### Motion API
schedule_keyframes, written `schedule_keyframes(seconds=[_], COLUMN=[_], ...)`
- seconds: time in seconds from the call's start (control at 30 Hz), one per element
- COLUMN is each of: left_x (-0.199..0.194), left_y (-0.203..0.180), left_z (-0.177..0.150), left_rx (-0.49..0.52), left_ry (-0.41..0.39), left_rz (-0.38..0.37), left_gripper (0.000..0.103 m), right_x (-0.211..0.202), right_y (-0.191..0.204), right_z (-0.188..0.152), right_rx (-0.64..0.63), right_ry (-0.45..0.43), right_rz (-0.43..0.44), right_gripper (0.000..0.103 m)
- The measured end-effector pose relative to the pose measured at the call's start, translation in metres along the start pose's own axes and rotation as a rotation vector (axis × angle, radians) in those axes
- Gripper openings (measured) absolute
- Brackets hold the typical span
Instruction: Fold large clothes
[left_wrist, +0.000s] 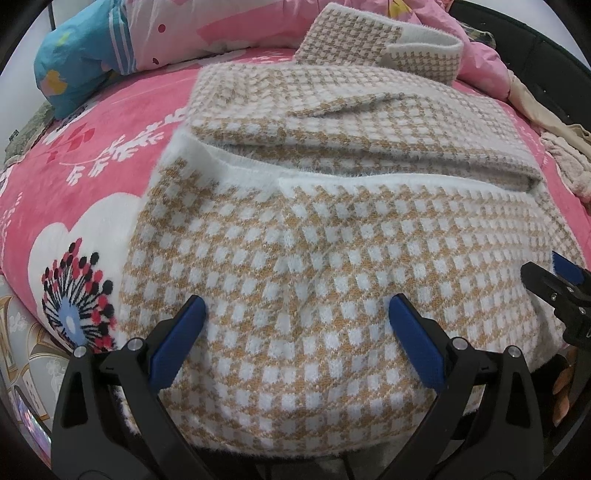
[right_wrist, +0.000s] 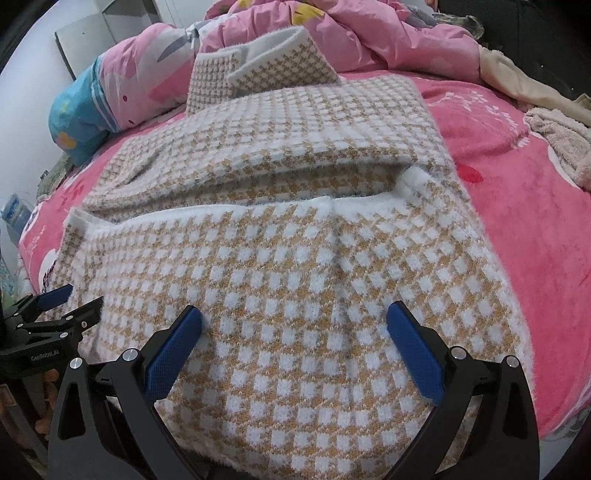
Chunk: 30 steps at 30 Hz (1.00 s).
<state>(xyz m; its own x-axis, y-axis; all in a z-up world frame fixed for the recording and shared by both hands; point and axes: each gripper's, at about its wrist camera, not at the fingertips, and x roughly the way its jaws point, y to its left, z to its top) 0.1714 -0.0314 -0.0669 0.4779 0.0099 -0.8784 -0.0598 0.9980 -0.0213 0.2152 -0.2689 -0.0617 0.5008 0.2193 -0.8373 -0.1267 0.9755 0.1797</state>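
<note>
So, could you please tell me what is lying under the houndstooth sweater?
The houndstooth sweater lies on a pink floral blanket, which shows around its edges. Anything directly beneath the sweater is covered and cannot be seen.

One line of print only — small pale lettering on the black body of the left gripper (right_wrist: 70, 301), seen at the lower left edge of the right wrist view. It looks like "GenRobot.AI", though the letters are tiny and blurred, so that reading is unsure. The pink blanket (right_wrist: 517, 206) carries faint white marks near its far right side — too smeared to tell whether they are writing or pattern.
</note>
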Motion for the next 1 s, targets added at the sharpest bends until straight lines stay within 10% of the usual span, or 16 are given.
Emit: schedule_keyframes(seconds=[0.77, 1.0], left_x=[-0.019, -0.059], left_y=[-0.003, 0.005], left_z=[-0.004, 0.037], left_rx=[0.056, 0.122], left_ry=[-0.064, -0.241], left_rz=[-0.004, -0.079], left_gripper=[0.096, 0.096], right_x=[-0.013, -0.058], right_y=[0.0, -0.007], right_z=[0.0, 0.032], right_rx=[-0.034, -0.033], right_ry=[0.024, -0.068], right_rz=[0.049, 0.105], right_gripper=[0.097, 0.097])
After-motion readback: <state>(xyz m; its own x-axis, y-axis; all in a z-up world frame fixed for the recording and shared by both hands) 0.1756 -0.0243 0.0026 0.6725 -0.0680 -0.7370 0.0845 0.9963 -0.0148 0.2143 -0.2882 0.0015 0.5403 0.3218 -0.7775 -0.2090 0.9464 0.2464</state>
